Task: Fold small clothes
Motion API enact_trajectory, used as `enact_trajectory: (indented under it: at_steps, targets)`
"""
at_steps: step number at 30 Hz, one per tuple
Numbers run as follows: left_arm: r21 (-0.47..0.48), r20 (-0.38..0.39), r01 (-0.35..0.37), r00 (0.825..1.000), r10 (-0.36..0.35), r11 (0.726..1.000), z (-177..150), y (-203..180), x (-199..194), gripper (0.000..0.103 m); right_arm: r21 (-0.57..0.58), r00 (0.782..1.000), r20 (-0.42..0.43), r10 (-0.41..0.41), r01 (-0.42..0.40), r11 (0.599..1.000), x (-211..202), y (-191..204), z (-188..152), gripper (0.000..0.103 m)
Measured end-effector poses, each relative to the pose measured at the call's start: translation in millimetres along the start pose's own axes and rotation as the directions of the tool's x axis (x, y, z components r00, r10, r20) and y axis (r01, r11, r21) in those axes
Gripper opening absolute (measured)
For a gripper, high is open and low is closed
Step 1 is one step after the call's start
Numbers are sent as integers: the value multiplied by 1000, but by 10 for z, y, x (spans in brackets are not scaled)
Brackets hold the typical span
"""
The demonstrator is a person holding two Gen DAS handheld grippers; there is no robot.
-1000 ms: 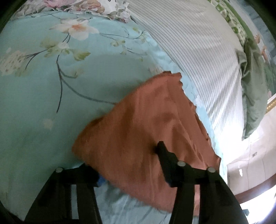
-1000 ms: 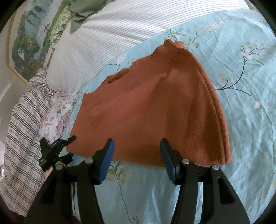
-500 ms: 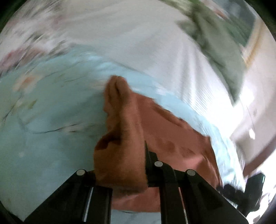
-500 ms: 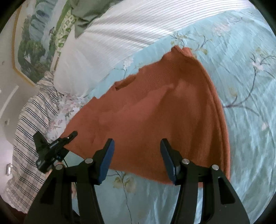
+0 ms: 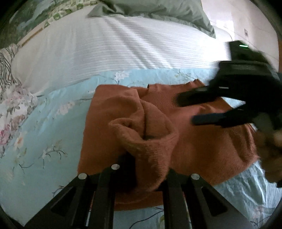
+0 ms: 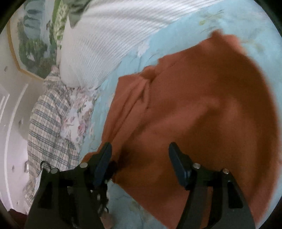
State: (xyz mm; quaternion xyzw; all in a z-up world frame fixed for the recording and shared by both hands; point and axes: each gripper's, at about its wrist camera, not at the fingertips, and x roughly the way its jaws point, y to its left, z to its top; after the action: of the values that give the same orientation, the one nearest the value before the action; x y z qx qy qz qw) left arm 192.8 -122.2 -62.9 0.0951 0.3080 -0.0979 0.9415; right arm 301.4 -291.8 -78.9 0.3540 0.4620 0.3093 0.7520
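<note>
Left wrist view: our left tongs [image 5: 149,169] pinch the rust sweater [image 5: 202,141]; right tongs [image 6: 140,158] gape above it, striped pillow [image 5: 114,51] beyond.

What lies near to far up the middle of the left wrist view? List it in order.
Bunched rust-orange knit garment in the left hand-held gripper → light blue floral bedsheet → white striped pillow → grey-green cloth.

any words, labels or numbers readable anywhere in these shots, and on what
None can be read.
Right tongs: a pale strip of print on the black body, too blurred to read.
Rust-orange knit garment, floral bedsheet, striped pillow: no lettering visible.
</note>
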Motion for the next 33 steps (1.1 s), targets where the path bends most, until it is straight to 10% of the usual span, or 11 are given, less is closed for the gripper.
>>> enact_trajectory:
  at_steps: [7, 9, 10, 17, 24, 33]
  targets:
    - [60, 8, -10, 1000, 9, 998, -11, -62, -38, 9, 33, 994, -87, 73, -71, 997, 790, 83, 465, 66]
    - [69, 8, -3, 1000, 2, 998, 7, -86, -72, 9, -22, 995, -82, 50, -52, 998, 858, 175, 551, 23]
    - [73, 10, -4, 1000, 3, 997, 25, -95, -87, 9, -29, 995, -83, 53, -56, 998, 843, 210, 575, 17]
    - [59, 31, 165, 985, -167, 985, 389, -403, -334, 10, -219, 998, 63, 7, 7, 976, -26, 452, 697, 17]
    - [79, -72, 315, 948, -310, 946, 441, -1131, -17, 11, -135, 979, 81, -188, 197, 971, -507, -294, 614, 17]
    - [107, -131, 327, 941, -313, 939, 328, -1410, 235, 15, -129, 968, 98, -230, 242, 962, -625, -592, 565, 17]
